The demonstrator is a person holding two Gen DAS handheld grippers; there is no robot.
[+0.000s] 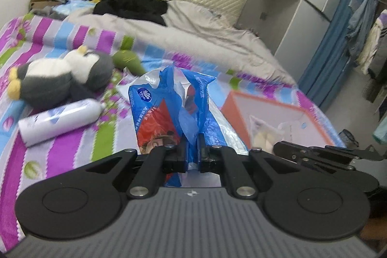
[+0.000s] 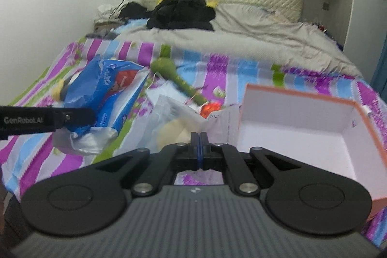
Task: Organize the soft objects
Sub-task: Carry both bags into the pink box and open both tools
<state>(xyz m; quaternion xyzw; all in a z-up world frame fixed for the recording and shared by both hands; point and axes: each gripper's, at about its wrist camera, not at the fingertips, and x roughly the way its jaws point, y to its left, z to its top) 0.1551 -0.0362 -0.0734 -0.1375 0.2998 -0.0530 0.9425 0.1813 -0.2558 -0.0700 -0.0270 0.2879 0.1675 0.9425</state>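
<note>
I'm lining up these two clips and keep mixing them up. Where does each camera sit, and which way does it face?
Left wrist: on the left gripper, facing the headboard; pinches a blue tissue pack; right gripper at right.
Right wrist: on the right gripper, facing likewise, shut on a clear bag; left gripper at left.
Shared: pack, striped bedspread, orange-edged box.

Blue-red tissue pack (image 1: pixel 169 113); grey-white penguin plush (image 1: pixel 60 79); purple-striped bedsheet (image 1: pixel 72 144); orange-rimmed white box (image 2: pixel 302 122); green plush (image 2: pixel 174 74), blurred.
</note>
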